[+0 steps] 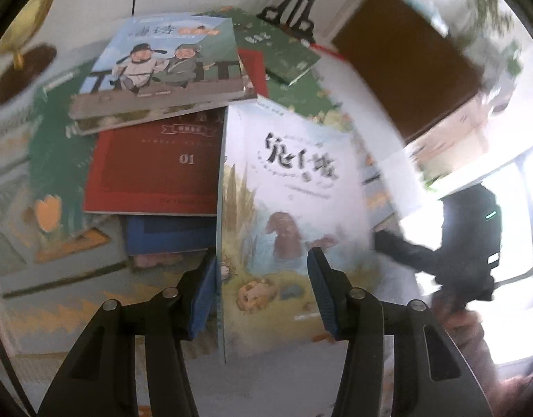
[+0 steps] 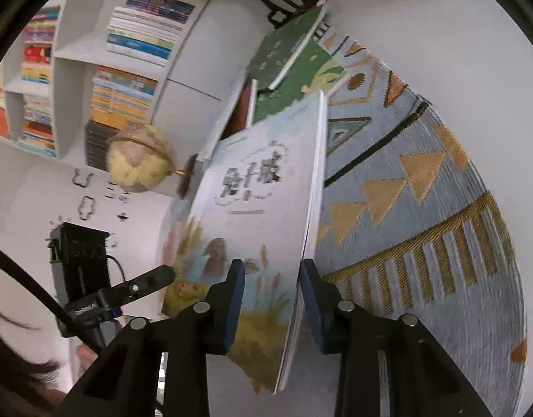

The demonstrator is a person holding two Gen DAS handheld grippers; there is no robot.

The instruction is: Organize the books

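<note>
Standing on edge between both grippers, the pale picture book point(image 1: 294, 187) shows a brown rabbit and reeds; left gripper point(image 1: 263, 292) and right gripper point(image 2: 271, 299) sit narrow, contact unclear, title blurred, above scattered books point(image 1: 151, 170)

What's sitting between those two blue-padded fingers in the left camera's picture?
A picture book with a brown animal on its cover, upright, spine beside one pad of the left gripper. The left wrist view shows it.
</note>
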